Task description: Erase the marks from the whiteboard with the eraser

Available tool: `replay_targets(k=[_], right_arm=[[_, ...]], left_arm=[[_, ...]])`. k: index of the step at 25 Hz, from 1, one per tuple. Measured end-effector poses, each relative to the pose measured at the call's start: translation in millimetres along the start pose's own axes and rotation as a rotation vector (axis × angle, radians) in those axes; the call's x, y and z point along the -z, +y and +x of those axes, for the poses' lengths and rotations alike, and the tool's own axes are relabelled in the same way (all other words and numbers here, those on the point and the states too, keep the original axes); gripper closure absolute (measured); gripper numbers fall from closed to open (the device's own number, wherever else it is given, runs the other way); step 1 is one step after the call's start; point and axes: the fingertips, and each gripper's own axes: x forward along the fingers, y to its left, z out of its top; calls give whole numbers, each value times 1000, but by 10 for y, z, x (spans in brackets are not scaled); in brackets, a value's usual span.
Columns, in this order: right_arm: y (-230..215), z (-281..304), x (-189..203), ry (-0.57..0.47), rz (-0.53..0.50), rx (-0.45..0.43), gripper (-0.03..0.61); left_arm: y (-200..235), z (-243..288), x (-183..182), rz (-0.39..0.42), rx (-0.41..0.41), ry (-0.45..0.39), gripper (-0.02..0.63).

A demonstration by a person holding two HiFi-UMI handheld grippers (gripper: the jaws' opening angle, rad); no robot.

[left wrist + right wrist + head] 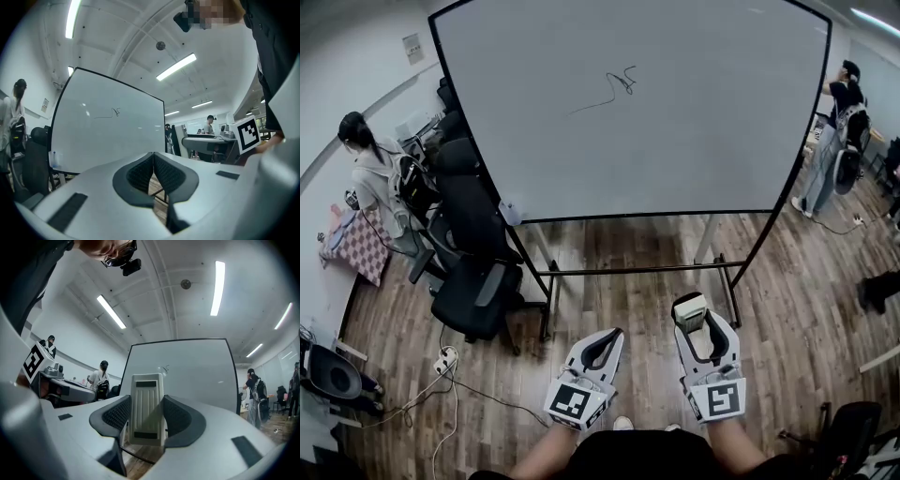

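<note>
You stand facing a large white whiteboard point(694, 141) in a black frame on a wheeled stand, on a wooden plank floor point(619, 246). A thin black scribbled marker line point(617, 86) sits in the board's upper middle. Your right tool point(146, 409) is closed on a pale rectangular ribbed eraser point(688, 308), which stands upright between its dark textured pads. It is held low in front of you, well apart from the board. Your left tool point(153, 158) is closed with nothing between its jaws, which touch at the tips, and it is also low, beside the right one. Black office chairs point(474, 281) stand left of the board.
</note>
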Motion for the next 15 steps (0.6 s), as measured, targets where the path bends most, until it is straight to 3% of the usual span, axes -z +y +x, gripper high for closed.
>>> replay_targets(k=[7, 15], right_arm=[[41, 331, -111, -6, 21, -12, 334], [-257, 896, -167, -76, -6, 8, 334]], left_arm=[[323, 102, 21, -3, -1, 4, 594], [801, 537, 26, 10, -19, 4, 594]])
